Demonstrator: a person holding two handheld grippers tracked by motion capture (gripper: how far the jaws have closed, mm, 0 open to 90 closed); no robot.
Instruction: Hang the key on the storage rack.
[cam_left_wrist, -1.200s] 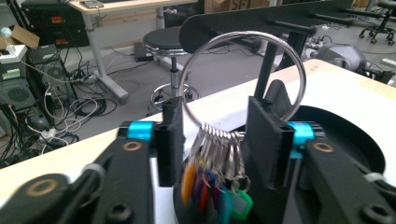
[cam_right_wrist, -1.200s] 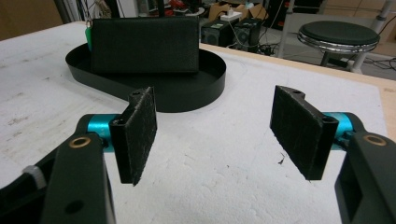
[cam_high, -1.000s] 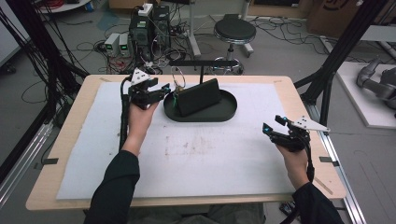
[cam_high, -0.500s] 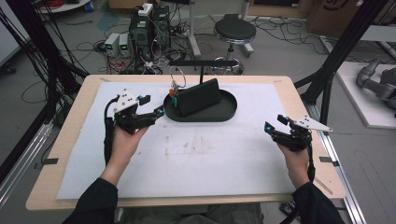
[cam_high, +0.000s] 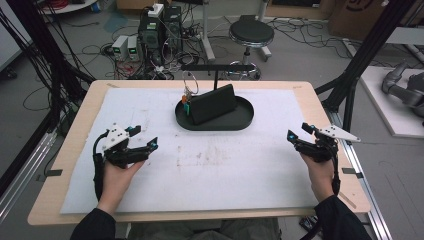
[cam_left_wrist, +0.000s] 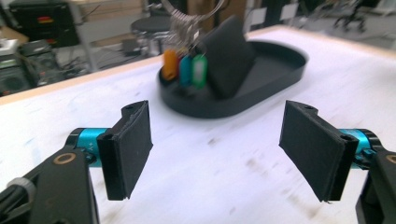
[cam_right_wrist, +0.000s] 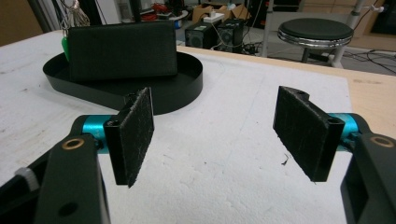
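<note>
Both the left gripper (cam_high: 145, 145) and the right gripper (cam_high: 298, 136) stand wide open and hold nothing, the left's jaws having just been opening. The key ring (cam_left_wrist: 187, 60), its orange, blue and green tags showing no readable writing, hangs into the black oval tray (cam_high: 240, 119), well apart from both.

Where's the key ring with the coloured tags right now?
In the high view, the key ring is at the left end of the black oval tray, beside the black wallet at the table's far middle.
</note>
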